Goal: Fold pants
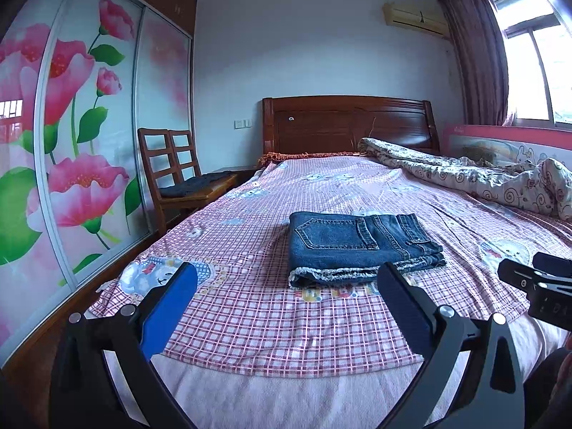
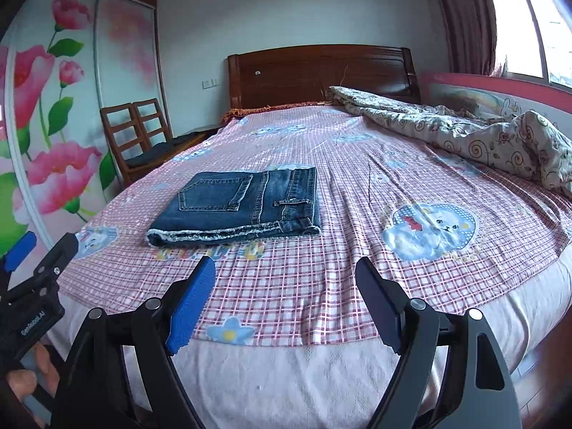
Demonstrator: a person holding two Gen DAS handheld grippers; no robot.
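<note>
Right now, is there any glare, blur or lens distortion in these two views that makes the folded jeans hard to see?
Left wrist view: the window is blown out white, yet the folded jeans stay sharp and evenly lit; fisheye bends the wardrobe doors. Right wrist view: jeans equally clear, bed sheet bulges with distortion, and corners darken.

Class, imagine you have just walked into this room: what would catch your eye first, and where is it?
First, the folded jeans, a dark blue block lying flat in the middle of the pink checked bedsheet, back pocket up. Next, the big pink flower wardrobe doors along the bed's left side. Nearest the cameras, the left gripper and right gripper are both open and empty at the foot of the bed.
</note>
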